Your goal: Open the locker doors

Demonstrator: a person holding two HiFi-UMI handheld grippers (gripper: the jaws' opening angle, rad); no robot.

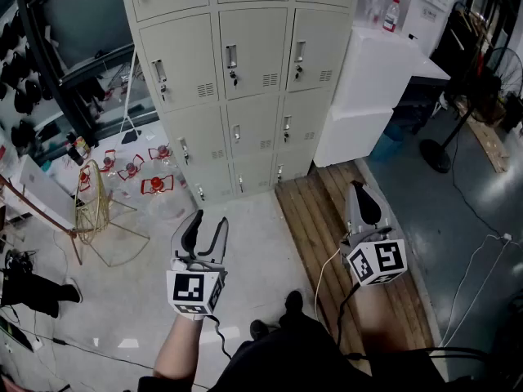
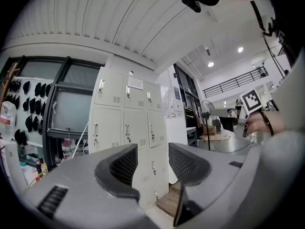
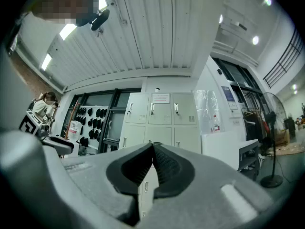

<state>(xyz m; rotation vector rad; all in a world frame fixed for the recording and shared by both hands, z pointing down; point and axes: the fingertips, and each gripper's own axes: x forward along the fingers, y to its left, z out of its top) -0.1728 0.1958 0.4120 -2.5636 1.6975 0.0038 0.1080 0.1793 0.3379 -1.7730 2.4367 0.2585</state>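
A cream metal locker bank (image 1: 245, 80) stands ahead in the head view, three columns of small doors, all closed, each with a handle and a vent. My left gripper (image 1: 206, 226) is held well short of it, jaws open with nothing between them. In the left gripper view the locker bank (image 2: 125, 123) shows beyond the open left gripper (image 2: 152, 163). My right gripper (image 1: 359, 193) hovers over the wooden planks to the right, jaws shut and empty. The right gripper (image 3: 153, 149) points at the locker bank (image 3: 159, 120) from a distance.
A white cabinet (image 1: 372, 96) stands right of the lockers. Wooden planks (image 1: 327, 227) cover the floor under my right hand. A wire frame (image 1: 94, 207) and red-and-clear items (image 1: 155, 184) lie on the floor at the left. A fan stand (image 1: 445, 145) is at the right.
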